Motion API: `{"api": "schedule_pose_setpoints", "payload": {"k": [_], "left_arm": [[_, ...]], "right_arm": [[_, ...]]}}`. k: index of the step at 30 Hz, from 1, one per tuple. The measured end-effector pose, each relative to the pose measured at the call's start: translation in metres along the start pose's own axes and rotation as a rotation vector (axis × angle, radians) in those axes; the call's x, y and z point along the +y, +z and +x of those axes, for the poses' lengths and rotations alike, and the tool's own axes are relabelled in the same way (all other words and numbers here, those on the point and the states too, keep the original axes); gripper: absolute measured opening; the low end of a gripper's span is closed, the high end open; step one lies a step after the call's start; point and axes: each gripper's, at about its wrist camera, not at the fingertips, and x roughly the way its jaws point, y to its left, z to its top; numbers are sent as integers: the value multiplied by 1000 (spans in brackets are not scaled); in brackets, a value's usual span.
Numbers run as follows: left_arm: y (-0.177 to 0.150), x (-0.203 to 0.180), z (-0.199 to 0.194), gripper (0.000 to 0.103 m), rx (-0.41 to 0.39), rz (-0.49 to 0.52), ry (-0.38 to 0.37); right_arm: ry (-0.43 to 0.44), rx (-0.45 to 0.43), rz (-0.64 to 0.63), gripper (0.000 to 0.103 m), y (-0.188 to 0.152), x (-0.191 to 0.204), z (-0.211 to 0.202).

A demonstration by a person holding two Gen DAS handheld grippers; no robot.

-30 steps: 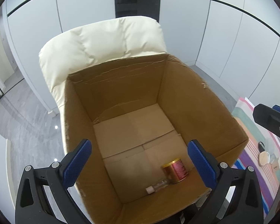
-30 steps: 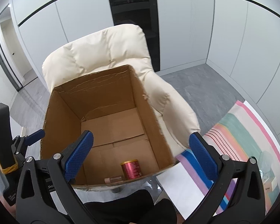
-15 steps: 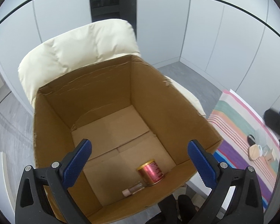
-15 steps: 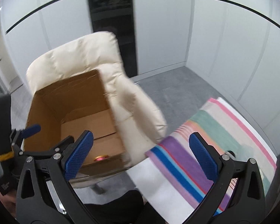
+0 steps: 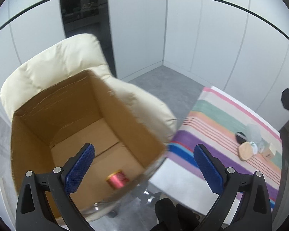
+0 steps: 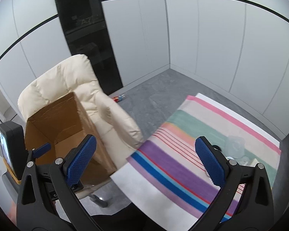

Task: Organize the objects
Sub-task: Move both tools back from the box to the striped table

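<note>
- Both views are swinging right since a second ago: box [image 5: 82, 127] sliding from centre to the left of frame, striped cloth [image 5: 221, 134] coming in on the right.
- Left claw [image 5: 144, 168] is released, jaws wide, nothing between the pads; it's hanging above the box's near right corner.
- Right claw [image 6: 145, 161] is also released and empty, hanging over the near end of the cloth.
- Box is sitting on the cream chair [image 5: 54, 67]; a red can [image 5: 117, 178] is already lying on its floor.
- Remaining items are clustered at the cloth's far right: a tan oval piece [image 5: 245, 151], a dark disc [image 5: 240, 136], a clear item [image 5: 253, 132], a small carton [image 5: 267, 155]. They're touching or overlapping.
- Judgement: next step looks like a reach to that cluster, then a carry to the box.
- Risks:
  - Items are packed tight, so wide jaws closing on one could be nudging its neighbours off the table edge just beside them.
  - Oval piece looks flat and thin; pads may be slipping off it or pinching cloth instead.
  - Clear item is hard to read in both views, shape can't be told.
  - Motion blur suggests fast swinging; a fast carry could be clipping the box rim.
</note>
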Motion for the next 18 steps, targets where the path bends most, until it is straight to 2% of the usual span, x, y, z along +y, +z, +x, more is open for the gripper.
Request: {"api": "schedule_pose_setpoints", "payload": {"k": [9,18], "left_arm": [[2,-57,-1,103,3,51,-75],[2,-97,-5,103,-14,116,-107]], "right_arm": [[-76,6,52,103,-20,-48,-12],[-139,-7,103,103,-34,-85,-29]]}}
